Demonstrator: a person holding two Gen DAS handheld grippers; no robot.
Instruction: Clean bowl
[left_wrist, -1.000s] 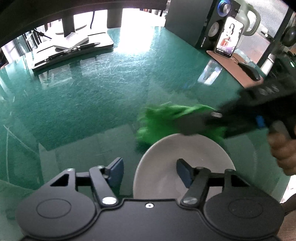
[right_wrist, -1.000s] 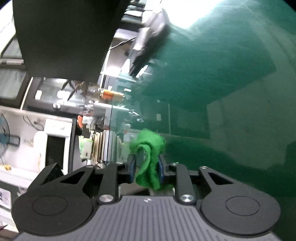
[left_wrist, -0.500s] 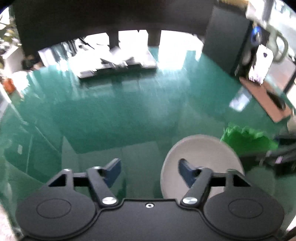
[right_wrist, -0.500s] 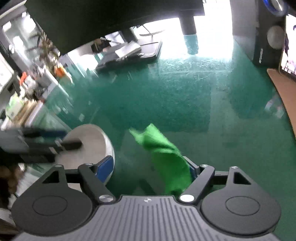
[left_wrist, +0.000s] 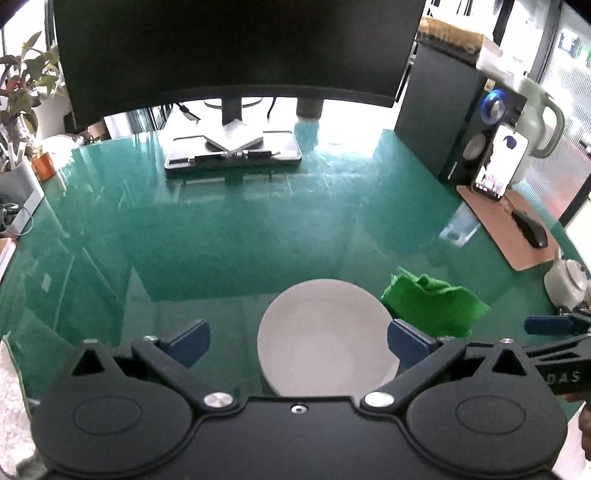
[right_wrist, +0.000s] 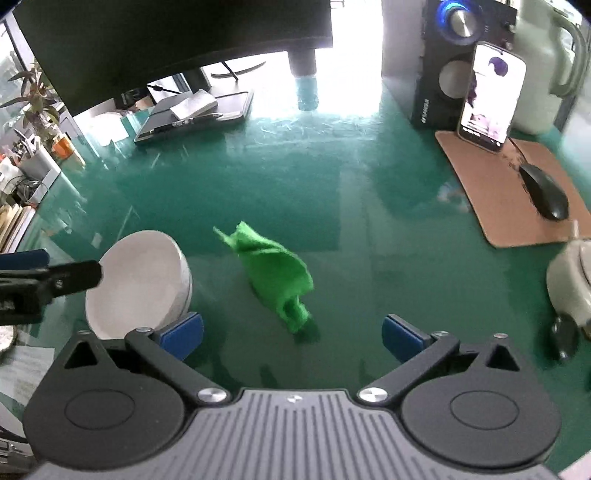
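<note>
A white bowl stands upright on the green glass table, just below my left gripper. That gripper is open wide; its right finger hangs over the bowl's right rim and touches nothing. To the bowl's right a crumpled green cloth lies on the table. In the right wrist view the cloth sits ahead of my right gripper, whose jaws are opening with nothing between the pads. The bowl is at the left there, with the left gripper's finger over it.
A large monitor and a notebook on a stand fill the table's back. On the right are a speaker, a propped phone, a mouse on a brown pad, and a small white teapot. Plants stand far left.
My right gripper has opened and let go of the green cloth, which now lies beside the bowl. My left gripper has opened wider. Both grippers have risen away from the table.
</note>
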